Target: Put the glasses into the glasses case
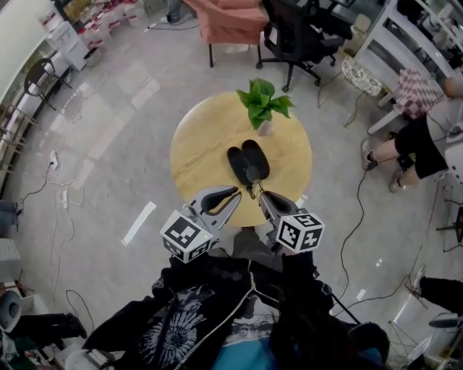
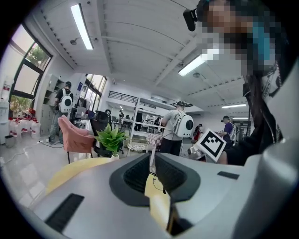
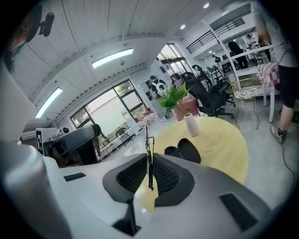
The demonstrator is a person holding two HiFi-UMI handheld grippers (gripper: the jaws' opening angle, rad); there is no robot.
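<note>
A person standing at the near edge of a round yellow worktop (image 1: 202, 144) holds a two-jaw gripper in each hand, both pointed toward its centre. The right gripper (image 1: 259, 194) is clamped on a pair of thin, black, wire-framed glasses (image 3: 148, 154), whose frame stands upright out of the narrow slit between the ribbed pads. In the head view the glasses (image 1: 252, 186) sit at that gripper's tip, just short of the near end of the glasses case (image 1: 248, 162); whether they touch it cannot be told.

The case, black and lying open with its two halves side by side, rests near the middle of the worktop. Just beyond it, toward the far edge, a leafy green plant (image 1: 262, 101) stands in a small pale vase (image 3: 189, 124).

The left gripper (image 1: 231, 196), level with the right one and just to its left, has its jaws drawn almost together with nothing between them, as its own view shows (image 2: 153, 168).

Each gripper carries a cube with square markers (image 1: 187, 235). A pink armchair (image 1: 230, 22) and a black office chair (image 1: 296, 32) stand on the floor past the worktop, and a seated person (image 1: 427, 137) is at far right.
</note>
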